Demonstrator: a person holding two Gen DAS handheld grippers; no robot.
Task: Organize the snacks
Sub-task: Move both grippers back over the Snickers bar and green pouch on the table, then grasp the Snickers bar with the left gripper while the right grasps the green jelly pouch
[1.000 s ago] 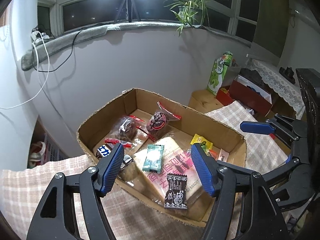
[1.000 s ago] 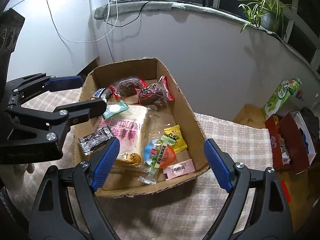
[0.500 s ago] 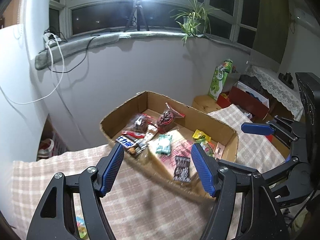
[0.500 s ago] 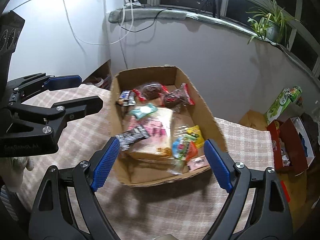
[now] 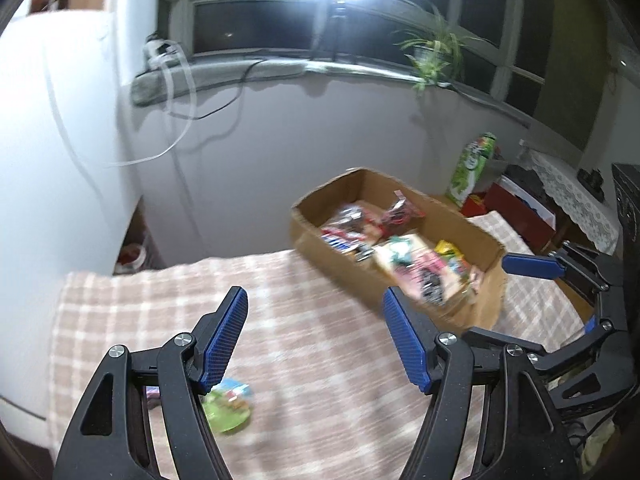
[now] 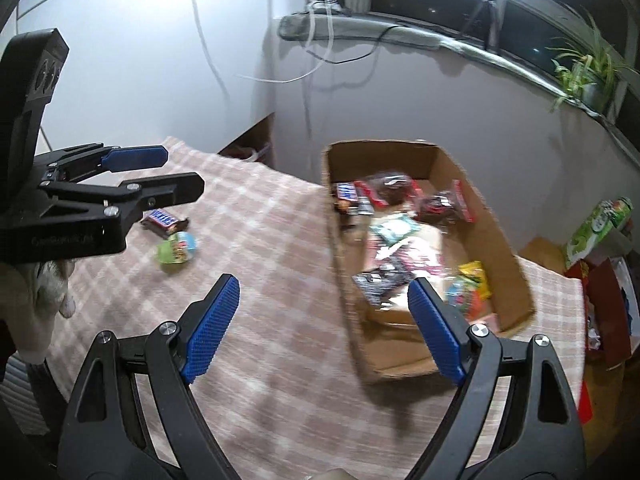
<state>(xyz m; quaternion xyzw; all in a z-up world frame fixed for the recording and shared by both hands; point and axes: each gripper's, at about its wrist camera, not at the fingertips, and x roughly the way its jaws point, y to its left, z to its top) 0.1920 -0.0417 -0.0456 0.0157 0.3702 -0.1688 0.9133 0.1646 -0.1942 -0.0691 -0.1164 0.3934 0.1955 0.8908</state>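
Observation:
A brown cardboard box (image 5: pixel 404 196) (image 6: pixel 500 248) holds several wrapped snacks and stands on the checked cloth. A green round snack (image 5: pixel 228 404) (image 6: pixel 176 249) and a brown Snickers bar (image 6: pixel 165 221) lie loose on the cloth to the left. My left gripper (image 5: pixel 316 340) is open and empty above the cloth, with the green snack by its left finger. It also shows at the left of the right wrist view (image 6: pixel 160 172). My right gripper (image 6: pixel 324 328) is open and empty beside the box's near left wall. It also shows in the left wrist view (image 5: pixel 532 280).
The checked cloth (image 5: pixel 312 344) covers the table up to a white wall. A green carton (image 5: pixel 472 172) and a red box (image 5: pixel 516 208) stand on a low surface to the right. A plant (image 6: pixel 588 80) sits on the window sill.
Both grippers have pulled back and swung left, away from the box. The box now sits to the right in both views, and the loose snacks on the cloth have come into view.

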